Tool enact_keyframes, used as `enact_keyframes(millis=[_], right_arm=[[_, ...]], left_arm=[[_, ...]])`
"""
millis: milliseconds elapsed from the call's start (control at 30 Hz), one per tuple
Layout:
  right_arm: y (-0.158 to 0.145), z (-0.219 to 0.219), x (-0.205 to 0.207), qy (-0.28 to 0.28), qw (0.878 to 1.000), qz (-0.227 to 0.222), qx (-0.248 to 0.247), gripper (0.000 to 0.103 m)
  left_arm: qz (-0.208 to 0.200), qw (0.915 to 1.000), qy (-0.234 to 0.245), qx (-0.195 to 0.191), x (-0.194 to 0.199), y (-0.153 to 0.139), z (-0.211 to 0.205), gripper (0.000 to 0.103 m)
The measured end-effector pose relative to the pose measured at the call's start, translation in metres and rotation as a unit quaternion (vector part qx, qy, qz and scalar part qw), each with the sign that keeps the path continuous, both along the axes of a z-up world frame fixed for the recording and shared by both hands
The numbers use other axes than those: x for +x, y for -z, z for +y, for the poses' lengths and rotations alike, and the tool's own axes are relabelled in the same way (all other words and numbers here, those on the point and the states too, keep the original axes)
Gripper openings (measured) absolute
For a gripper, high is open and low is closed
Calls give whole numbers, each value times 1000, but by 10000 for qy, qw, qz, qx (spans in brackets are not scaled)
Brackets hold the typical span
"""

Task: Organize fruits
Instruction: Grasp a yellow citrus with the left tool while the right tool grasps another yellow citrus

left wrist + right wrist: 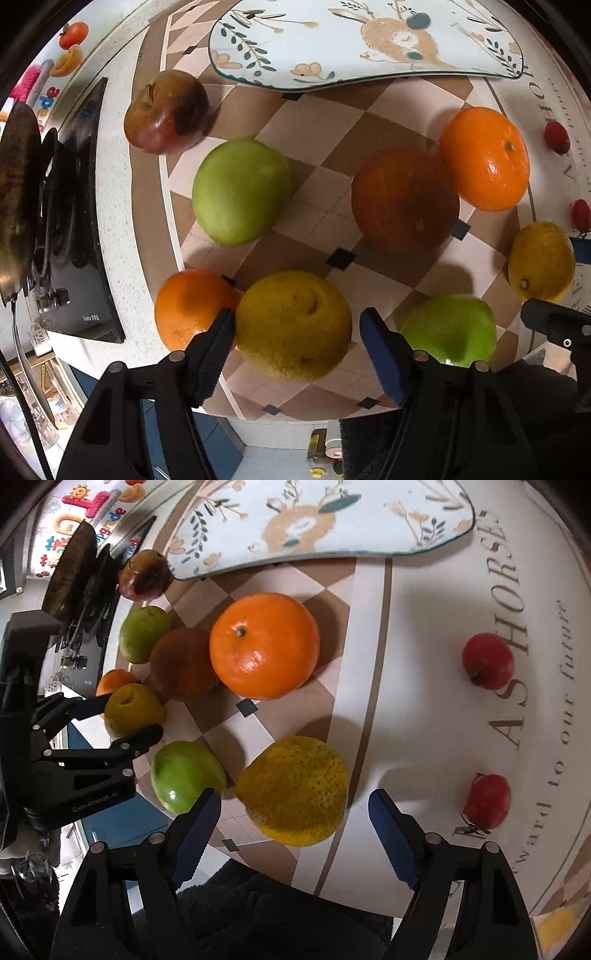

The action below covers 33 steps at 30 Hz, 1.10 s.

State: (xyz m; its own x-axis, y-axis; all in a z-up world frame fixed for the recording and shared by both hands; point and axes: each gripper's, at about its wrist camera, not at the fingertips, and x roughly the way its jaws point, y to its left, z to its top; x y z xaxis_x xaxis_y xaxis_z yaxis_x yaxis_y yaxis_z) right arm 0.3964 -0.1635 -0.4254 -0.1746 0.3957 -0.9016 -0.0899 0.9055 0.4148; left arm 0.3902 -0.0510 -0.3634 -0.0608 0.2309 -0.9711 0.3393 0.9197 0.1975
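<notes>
Straddling a yellow citrus with each gripper, jaws apart, nothing clamped.
I fear my left gripper nudging its yellow citrus into the neighbouring small orange; my right gripper could roll its speckled one against the green apple.

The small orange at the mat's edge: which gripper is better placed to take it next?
Left, probably. The left gripper straddles a lemon directly beside the small orange. The right gripper sits over another lemon, farther away.
</notes>
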Motion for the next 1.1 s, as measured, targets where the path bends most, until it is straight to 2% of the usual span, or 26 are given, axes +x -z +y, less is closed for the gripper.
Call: enact_keyframes(millis=[167, 300, 367, 433, 533, 633, 667, 800, 933, 1100], right_arm=[[9, 7, 4, 22, 10000, 77, 22, 82], [8, 9, 3, 13, 10000, 52, -58, 81], [6, 10, 3, 28, 9999, 21, -120, 76], [5, 10, 3, 71, 9999, 13, -72, 65], [3, 10, 4, 122, 9999, 37, -95, 64], [0, 11, 3, 158, 9996, -44, -236, 64], [-1, 9, 3, 173, 9994, -78, -291, 64], [-3, -1, 5, 262, 9987, -135, -422, 64], [0, -10, 8, 388, 9987, 30, -327, 64], [3, -19, 15, 602, 9975, 239, -264, 65]], left_arm=[[-12, 10000, 17, 82, 5, 1, -6, 60], [-33, 9999, 99, 105, 9, 2, -7, 60], [-109, 9997, 181, 112, 10, 3, -7, 60], [-126, 9994, 269, 165, 12, 4, -10, 60], [-127, 9996, 190, 150, 13, 3, -9, 60], [-107, 9998, -132, -70, 17, 1, -5, 60], [-63, 9990, -372, -252, 21, -1, 0, 60], [74, 9891, -1195, -857, 33, -2, 22, 60], [162, 9886, -1159, -945, 41, -2, 28, 60], [521, 9879, -1055, -1007, 55, 4, 30, 60]])
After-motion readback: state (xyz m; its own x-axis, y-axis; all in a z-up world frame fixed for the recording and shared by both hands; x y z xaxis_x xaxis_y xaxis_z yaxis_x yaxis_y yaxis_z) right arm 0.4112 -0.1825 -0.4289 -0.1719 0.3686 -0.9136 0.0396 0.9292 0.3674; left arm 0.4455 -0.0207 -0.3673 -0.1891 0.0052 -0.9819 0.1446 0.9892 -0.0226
